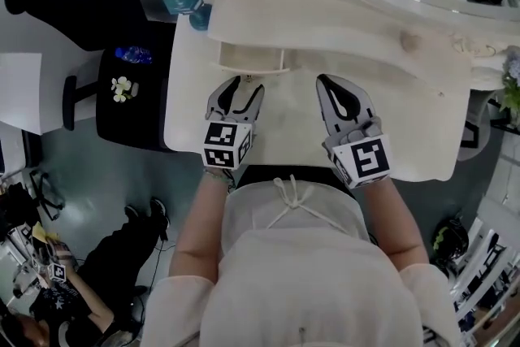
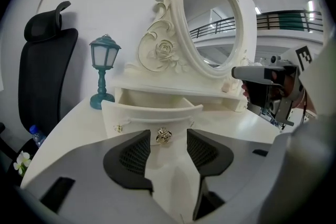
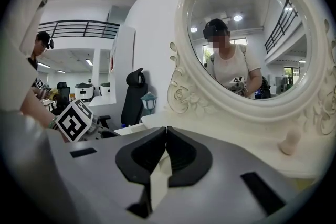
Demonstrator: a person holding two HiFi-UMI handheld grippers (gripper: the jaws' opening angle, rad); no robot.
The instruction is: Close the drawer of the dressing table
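The white dressing table (image 1: 422, 134) has its small left drawer (image 1: 252, 59) pulled out. In the left gripper view the drawer's curved front (image 2: 131, 115) faces me, with a gold knob (image 2: 164, 136) at its middle. My left gripper (image 2: 165, 140) is open, and the knob shows in the gap just beyond its fingertips, untouched by the pads. In the head view the left gripper (image 1: 242, 85) sits on the tabletop right in front of the drawer. My right gripper (image 1: 325, 81) hovers to the right of it, shut and empty, its tips (image 3: 166, 131) meeting.
An ornate oval mirror (image 3: 252, 39) stands at the back of the table. A teal lantern lamp (image 2: 104, 68) is at the table's left corner, with a black office chair (image 2: 44, 71) beyond it. A person (image 1: 73, 288) is low down at the left on the floor.
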